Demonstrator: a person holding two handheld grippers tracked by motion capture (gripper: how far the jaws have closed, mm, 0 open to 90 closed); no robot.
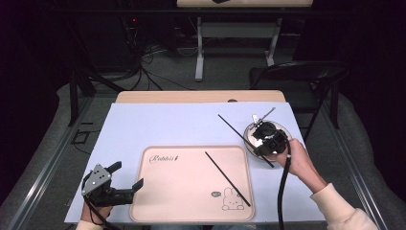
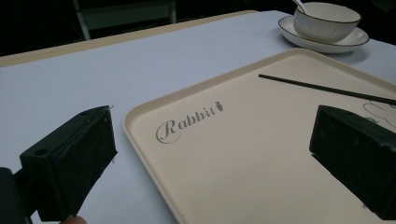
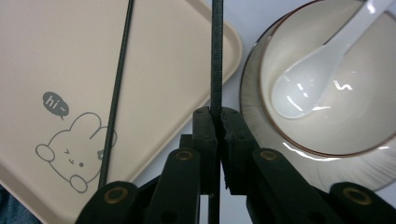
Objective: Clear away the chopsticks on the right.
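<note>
The left gripper point(image 1: 128, 176) hovers at the near left corner of the tray point(image 1: 191, 213), its jaws spread wide with nothing between them; one jaw is over the tray's left rim, the other over the worktop point(image 1: 158, 124) just left of the tray. In the left gripper view the two black jaws stand far apart on either side of the word "Rabbit" printed on the tray point(image 2: 196, 154).

On the tray, toward its right half, lies one black chopstick point(image 1: 228, 178), running on a slant from the tray's middle down to the rabbit drawing point(image 1: 231, 200) at the near right corner. In the right gripper view this chopstick point(image 3: 117, 84) crosses the rabbit drawing point(image 3: 70, 149).

Just right of the tray, the right gripper point(image 3: 217, 116) has its jaws pressed together on a second chopstick point(image 3: 216, 56), pinching it near one end. In the high view that second chopstick point(image 1: 234, 128) slants up and left from the right gripper point(image 1: 269, 143), above the worktop beyond the tray's far right corner.

Right of the tray stands a white bowl point(image 3: 327, 126) on a saucer point(image 3: 252, 107), with a white spoon point(image 3: 313, 70) resting in the bowl. The right gripper is above the bowl's near side.
</note>
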